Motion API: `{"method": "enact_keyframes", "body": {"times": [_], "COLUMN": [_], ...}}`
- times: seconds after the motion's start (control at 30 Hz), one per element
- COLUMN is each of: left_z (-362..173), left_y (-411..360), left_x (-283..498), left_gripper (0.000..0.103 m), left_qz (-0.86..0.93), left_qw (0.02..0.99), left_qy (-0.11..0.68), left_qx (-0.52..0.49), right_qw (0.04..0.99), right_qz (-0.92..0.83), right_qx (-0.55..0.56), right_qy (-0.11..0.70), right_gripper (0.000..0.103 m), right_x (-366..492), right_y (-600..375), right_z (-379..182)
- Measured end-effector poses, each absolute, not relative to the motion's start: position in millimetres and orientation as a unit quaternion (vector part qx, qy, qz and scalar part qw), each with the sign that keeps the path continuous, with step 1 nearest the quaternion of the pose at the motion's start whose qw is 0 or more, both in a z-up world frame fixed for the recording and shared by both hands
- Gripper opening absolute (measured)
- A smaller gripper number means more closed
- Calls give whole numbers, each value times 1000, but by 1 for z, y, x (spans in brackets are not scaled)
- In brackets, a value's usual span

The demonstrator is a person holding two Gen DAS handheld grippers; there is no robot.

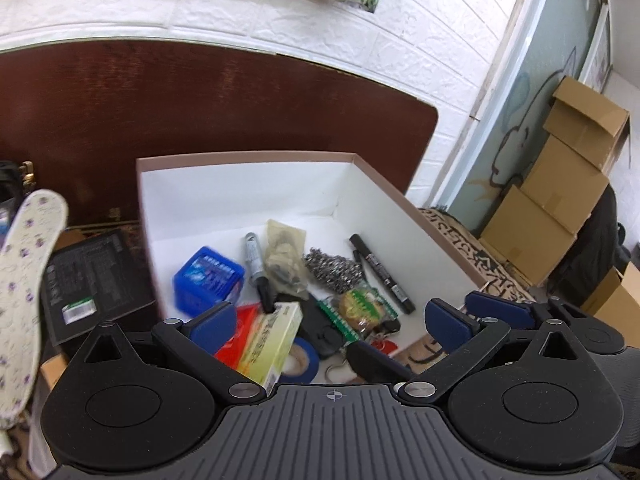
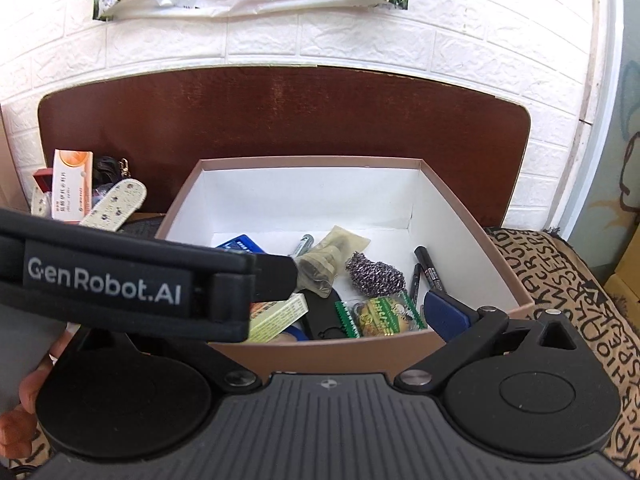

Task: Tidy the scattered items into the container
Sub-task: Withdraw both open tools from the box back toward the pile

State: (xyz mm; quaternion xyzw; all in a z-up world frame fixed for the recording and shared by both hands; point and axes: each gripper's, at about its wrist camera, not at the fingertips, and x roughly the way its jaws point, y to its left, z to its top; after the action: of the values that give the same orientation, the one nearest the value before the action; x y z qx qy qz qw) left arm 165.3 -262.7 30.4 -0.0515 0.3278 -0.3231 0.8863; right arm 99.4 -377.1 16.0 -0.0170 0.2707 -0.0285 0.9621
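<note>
The container is a brown box point(image 1: 248, 157) with a white inside, also in the right wrist view point(image 2: 312, 159). It holds several items: a blue case point(image 1: 208, 280), steel wool point(image 1: 334, 270) point(image 2: 374, 276), a black marker point(image 1: 380, 272), a green snack packet point(image 1: 360, 308) point(image 2: 384, 316), a yellow-green carton point(image 1: 272, 344) and blue tape point(image 1: 300, 360). My left gripper point(image 1: 330, 326) hangs open over the box's near side, holding nothing. My right gripper point(image 2: 332, 320) is open at the box's front wall; its left finger is hidden behind the left gripper's body point(image 2: 120, 280).
Left of the box lie a flowered insole point(image 1: 24, 280) point(image 2: 116, 200), a black carton point(image 1: 88, 280), an orange-and-white medicine box point(image 2: 72, 184) and a black strap with a clasp point(image 2: 108, 166). A dark wooden board point(image 2: 280, 120) stands behind. Cardboard boxes point(image 1: 560, 184) are stacked far right.
</note>
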Motion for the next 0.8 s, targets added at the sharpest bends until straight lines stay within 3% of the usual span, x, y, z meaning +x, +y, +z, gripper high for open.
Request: {"method": "enact_keyframes", "body": {"times": [0.8], "left_z": [13], "left_y": [-159], "left_x": [65], "left_gripper": [103], "left_qz": [-241], "left_qw": [910], "left_qy": [334], "left_qx": [-46], "right_qw": [958], "right_qz": [40], "right_qx": [21], "right_qy": [284], "right_gripper": [103], "right_x": [27], "right_y": [-298], "right_z": [-4]}}
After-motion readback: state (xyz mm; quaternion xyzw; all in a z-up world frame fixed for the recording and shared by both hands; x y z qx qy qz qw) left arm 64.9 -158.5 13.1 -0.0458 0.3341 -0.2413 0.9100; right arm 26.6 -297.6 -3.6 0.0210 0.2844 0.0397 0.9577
